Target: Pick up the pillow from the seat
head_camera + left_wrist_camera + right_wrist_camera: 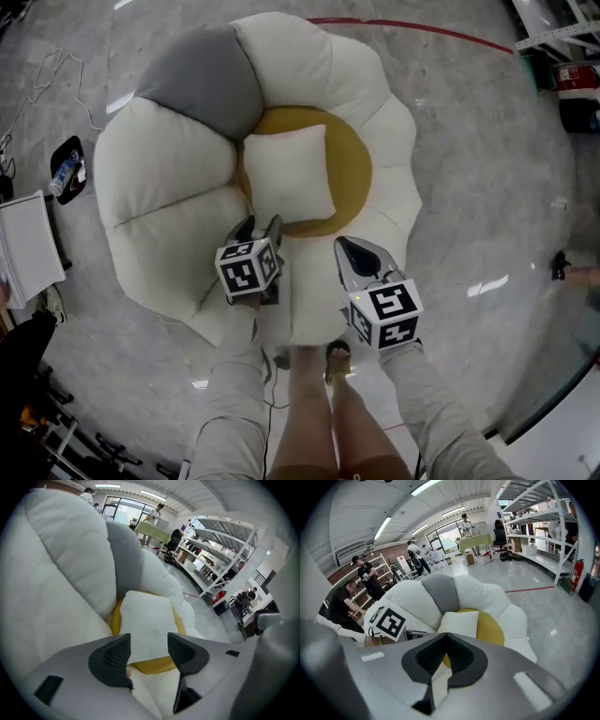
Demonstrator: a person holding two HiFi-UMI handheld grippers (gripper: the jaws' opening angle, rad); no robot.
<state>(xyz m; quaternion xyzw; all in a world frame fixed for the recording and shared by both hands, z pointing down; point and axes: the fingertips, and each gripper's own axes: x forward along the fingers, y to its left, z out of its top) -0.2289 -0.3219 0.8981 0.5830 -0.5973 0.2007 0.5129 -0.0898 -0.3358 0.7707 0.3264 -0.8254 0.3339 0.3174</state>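
A square white pillow (289, 173) lies on the yellow centre of a flower-shaped seat (164, 164) with white petals and one grey petal. My left gripper (260, 223) hovers over the seat's near edge, just short of the pillow's near corner, and its jaws are open. In the left gripper view the pillow (145, 620) shows beyond the gap of that gripper (149, 641), with nothing between the pads. My right gripper (345, 246) is shut and empty, to the right of the left one, over a near petal. The right gripper view shows the pillow (459, 623) ahead of its closed jaws (446, 641).
The seat rests on a grey polished floor. The person's bare legs and a sandalled foot (337, 361) stand at its near edge. A white box (28, 244) and a bottle (66, 171) lie at the left. Metal shelving (220, 550) and several people stand further off.
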